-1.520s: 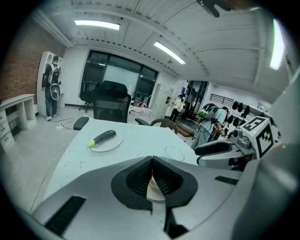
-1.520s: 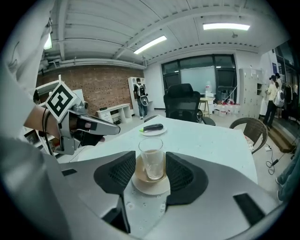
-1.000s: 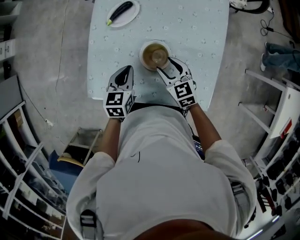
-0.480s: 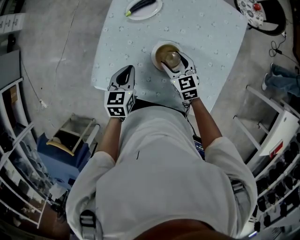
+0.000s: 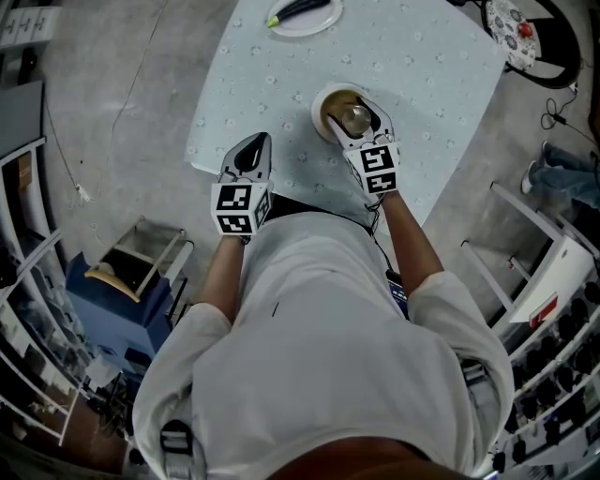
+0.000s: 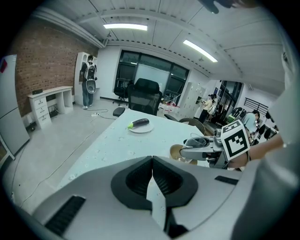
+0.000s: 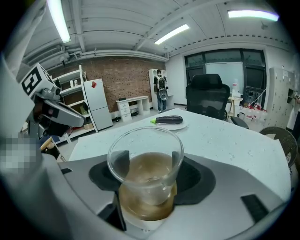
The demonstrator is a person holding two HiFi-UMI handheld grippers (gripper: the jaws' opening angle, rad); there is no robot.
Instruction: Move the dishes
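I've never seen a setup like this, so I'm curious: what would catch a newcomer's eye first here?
Probably the clear glass clamped in the right hand-held gripper, over a brown-lined bowl near the middle of the pale table. Next comes the dark eggplant on a white plate at the far end. The left hand-held gripper is shut and empty by the near edge.

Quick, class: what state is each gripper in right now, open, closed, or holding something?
Left gripper: closed, with nothing between its jaws.
Right gripper: closed on the clear glass cup.
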